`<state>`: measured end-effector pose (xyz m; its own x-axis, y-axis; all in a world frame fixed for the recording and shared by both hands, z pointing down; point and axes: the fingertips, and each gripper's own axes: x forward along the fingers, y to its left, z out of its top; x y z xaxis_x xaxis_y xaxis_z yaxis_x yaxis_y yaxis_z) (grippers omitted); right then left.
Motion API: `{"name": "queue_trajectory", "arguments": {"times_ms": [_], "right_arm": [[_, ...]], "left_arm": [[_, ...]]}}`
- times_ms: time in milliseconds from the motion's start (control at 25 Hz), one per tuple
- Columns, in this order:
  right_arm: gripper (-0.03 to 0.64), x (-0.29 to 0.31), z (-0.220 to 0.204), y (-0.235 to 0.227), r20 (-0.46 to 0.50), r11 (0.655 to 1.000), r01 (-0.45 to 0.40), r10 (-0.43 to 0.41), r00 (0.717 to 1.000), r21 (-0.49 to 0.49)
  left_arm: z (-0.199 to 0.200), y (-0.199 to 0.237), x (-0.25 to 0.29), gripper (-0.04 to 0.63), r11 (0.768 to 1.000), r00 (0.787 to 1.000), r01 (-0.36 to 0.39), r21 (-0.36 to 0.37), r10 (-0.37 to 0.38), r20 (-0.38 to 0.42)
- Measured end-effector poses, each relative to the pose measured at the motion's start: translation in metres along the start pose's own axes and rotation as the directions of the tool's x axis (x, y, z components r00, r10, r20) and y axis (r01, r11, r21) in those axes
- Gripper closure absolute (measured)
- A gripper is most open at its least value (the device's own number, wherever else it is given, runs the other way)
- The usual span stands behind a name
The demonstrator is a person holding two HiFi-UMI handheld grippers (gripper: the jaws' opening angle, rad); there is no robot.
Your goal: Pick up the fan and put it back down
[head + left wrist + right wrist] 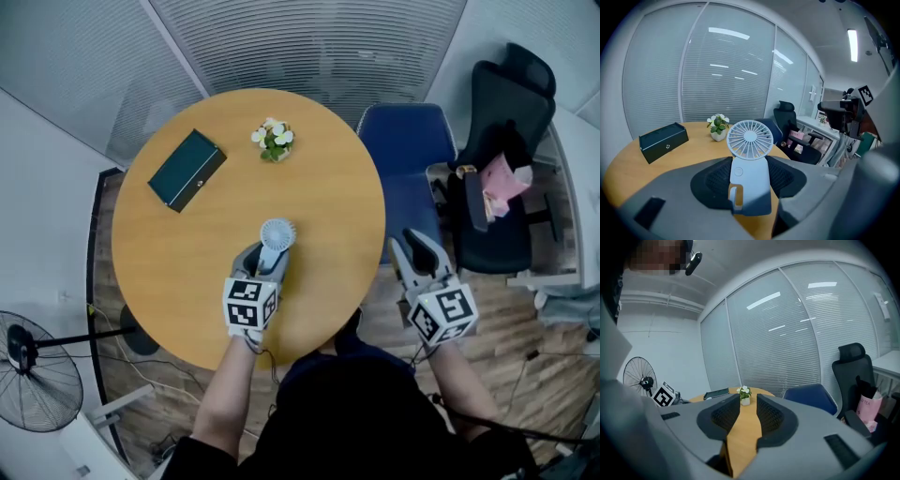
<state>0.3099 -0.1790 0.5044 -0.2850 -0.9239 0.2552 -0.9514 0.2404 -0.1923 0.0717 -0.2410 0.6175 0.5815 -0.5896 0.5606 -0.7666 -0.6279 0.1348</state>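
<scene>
Left gripper (749, 161) pads (712, 180) on fan (750, 138), unseen overhead

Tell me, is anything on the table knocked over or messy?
Nothing stands out. The flower pot stands upright, the dark box lies flat, and the fan is gripped neatly by the left gripper.

From above, the left gripper (265, 263) covers the fan (277, 233) below its grille, and the edge crops the pedestal fan (28, 371).

Pale blue fan (749, 161), dark green box (187, 169), tan table (169, 272) (plant (273, 141): white and green)
</scene>
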Motion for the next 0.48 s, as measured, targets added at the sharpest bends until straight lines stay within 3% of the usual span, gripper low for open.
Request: {"name": "queue_trajectory", "arguments": {"times_ms": [480], "right_arm": [[0.503,-0.005,-0.007,-0.069,-0.034,1.0,0.003,-0.003,0.999,-0.008]], "left_arm": [[-0.045,-0.028,0.087,0.38,1.0,0.991,-0.018,-0.008,0.017,-0.134]]}}
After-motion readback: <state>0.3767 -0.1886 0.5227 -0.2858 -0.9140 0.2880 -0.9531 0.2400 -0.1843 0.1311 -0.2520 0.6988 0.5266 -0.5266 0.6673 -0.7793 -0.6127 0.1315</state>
